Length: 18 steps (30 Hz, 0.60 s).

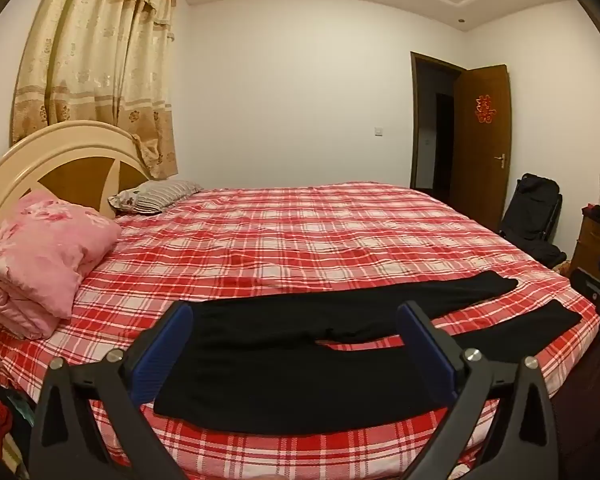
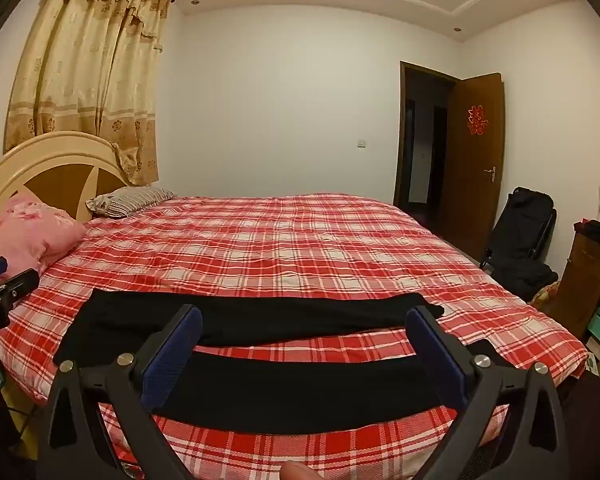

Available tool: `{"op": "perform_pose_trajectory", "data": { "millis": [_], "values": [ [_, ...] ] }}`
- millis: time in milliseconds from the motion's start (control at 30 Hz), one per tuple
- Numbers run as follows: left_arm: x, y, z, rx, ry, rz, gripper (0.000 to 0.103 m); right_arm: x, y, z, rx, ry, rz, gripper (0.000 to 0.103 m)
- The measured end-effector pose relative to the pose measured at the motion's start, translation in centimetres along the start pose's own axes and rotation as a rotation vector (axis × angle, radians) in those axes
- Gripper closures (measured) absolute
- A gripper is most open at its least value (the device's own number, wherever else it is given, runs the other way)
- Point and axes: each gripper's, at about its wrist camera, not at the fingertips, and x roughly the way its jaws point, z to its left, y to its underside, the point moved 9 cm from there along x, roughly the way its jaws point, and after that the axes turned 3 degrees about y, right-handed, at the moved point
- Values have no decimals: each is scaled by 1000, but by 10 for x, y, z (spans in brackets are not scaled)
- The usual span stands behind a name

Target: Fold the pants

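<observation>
One pair of black pants point(image 1: 300, 364), two open tongs point(image 1: 296, 344) point(image 2: 304, 344), one bed point(image 1: 300, 232), one door point(image 1: 482, 136).

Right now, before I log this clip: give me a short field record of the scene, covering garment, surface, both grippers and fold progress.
garment: black pants, spread flat, legs apart and extending to the right
surface: bed with red plaid cover
left gripper: open, above the waist end, nothing between its fingers
right gripper: open, above the legs, holding nothing
fold progress: not started; no fold visible
other items on bed: pink folded quilt and striped pillow by the headboard
</observation>
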Motion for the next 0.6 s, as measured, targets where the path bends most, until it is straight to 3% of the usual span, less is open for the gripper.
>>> {"op": "perform_pose_trajectory", "data": {
  "millis": [167, 600],
  "values": [
    [0, -2, -2, 40, -12, -19, 0, 1, 1, 1, -3, 2, -1, 1],
    [-4, -2, -4, 21, -2, -15, 0, 5, 5, 1, -3, 4, 6, 1]
  ]
}}
